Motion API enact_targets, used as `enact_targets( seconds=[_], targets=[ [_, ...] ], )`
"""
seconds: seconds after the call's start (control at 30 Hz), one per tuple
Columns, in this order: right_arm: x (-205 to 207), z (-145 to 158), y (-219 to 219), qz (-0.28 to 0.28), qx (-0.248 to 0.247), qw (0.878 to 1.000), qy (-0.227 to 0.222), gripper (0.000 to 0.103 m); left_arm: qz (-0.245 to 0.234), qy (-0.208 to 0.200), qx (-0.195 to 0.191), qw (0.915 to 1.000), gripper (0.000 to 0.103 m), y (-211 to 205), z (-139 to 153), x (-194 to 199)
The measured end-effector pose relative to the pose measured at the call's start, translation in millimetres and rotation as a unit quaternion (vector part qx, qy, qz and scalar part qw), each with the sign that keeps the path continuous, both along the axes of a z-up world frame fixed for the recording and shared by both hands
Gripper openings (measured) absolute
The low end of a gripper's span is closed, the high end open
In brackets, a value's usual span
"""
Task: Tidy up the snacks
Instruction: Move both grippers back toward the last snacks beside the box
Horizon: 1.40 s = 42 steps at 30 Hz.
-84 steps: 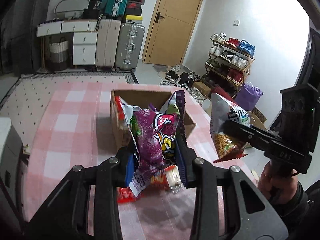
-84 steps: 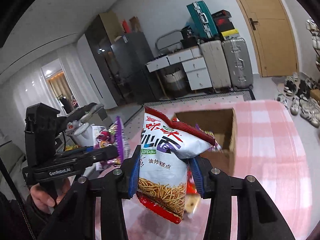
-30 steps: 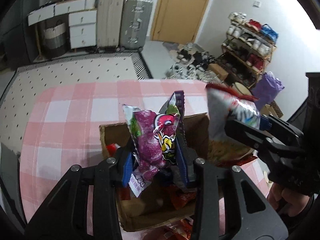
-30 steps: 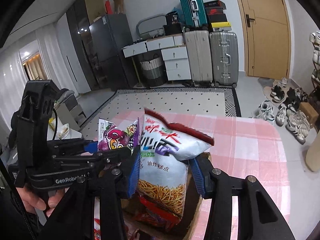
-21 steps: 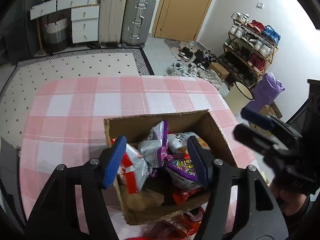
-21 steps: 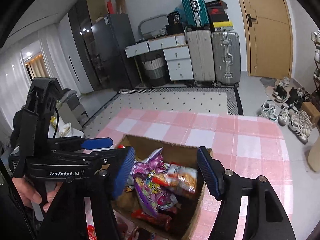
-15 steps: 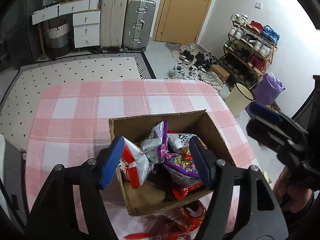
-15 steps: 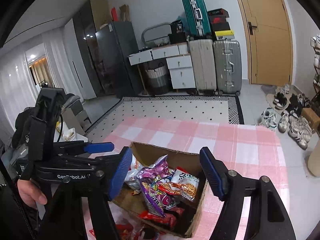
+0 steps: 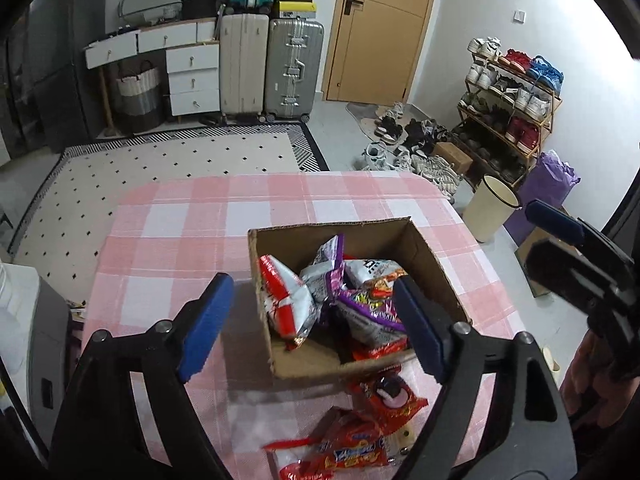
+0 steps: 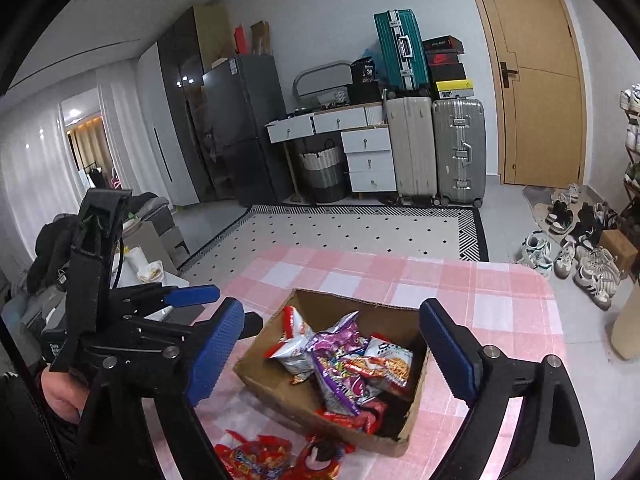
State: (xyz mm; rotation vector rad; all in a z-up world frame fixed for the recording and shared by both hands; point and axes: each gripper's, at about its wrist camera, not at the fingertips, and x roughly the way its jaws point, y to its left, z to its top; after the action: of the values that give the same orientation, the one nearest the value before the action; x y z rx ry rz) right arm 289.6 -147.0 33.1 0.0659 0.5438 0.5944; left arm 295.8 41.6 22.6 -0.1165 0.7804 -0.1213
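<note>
An open cardboard box (image 9: 424,240) stands on the pink checked table (image 9: 168,240); it also shows in the right wrist view (image 10: 276,392). Inside lie several snack bags, among them a purple bag (image 9: 368,312) (image 10: 340,376), a red and white bag (image 9: 286,300) and a noodle snack bag (image 10: 390,362). My left gripper (image 9: 316,322) is open and empty, raised above the box's near edge. My right gripper (image 10: 336,356) is open and empty above the box. Red snack packets (image 9: 360,432) (image 10: 276,460) lie on the table in front of the box.
Each gripper shows in the other's view: the right gripper (image 9: 580,256) at the right, the left gripper (image 10: 132,312) at the left. The table's far edge (image 9: 280,176) drops to a patterned rug. Suitcases, drawers, a shoe rack and a door stand beyond.
Both grippers opened and let go of their bags: the purple bag and the noodle snack bag dropped into the box. Both grippers then drew back and up from the box.
</note>
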Motion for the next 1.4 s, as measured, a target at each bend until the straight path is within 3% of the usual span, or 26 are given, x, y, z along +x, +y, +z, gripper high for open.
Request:
enact_targets(
  seconds=[0.23, 0.53, 0.67, 0.77, 0.87, 1.2, 1.4],
  targets=[
    [-35, 7, -4, 0.022, 0.02, 0.999, -0.011, 0.099, 0.014, -0.031, 0.042, 0.9985, 0.081, -1, 9, -41],
    [-80, 11, -8, 0.024, 0.035, 0.999, -0.029, 0.102, 0.028, -0.054, 0.043, 0.9972, 0.085, 1, 18, -86],
    [-97, 7, -9, 0.023, 0.039, 0.999, -0.03, 0.102, 0.05, -0.073, 0.061, 0.9942, 0.085, 7, 17, -106],
    [-107, 3, -12, 0.022, 0.045, 0.998, -0.031, 0.102, 0.053, -0.074, 0.049, 0.9946, 0.09, 12, 14, -118],
    [-115, -2, -15, 0.022, 0.051, 0.998, -0.03, 0.102, 0.057, -0.077, 0.044, 0.9945, 0.102, 15, 9, -131],
    [-135, -33, -24, 0.015, 0.058, 0.998, -0.005, 0.102, 0.056, -0.069, 0.036, 0.9954, 0.102, 13, -18, -166],
    [-138, -59, -29, 0.009, 0.066, 0.997, 0.024, 0.102, 0.061, -0.048, 0.05, 0.9957, 0.102, 11, -44, -172]
  ],
)
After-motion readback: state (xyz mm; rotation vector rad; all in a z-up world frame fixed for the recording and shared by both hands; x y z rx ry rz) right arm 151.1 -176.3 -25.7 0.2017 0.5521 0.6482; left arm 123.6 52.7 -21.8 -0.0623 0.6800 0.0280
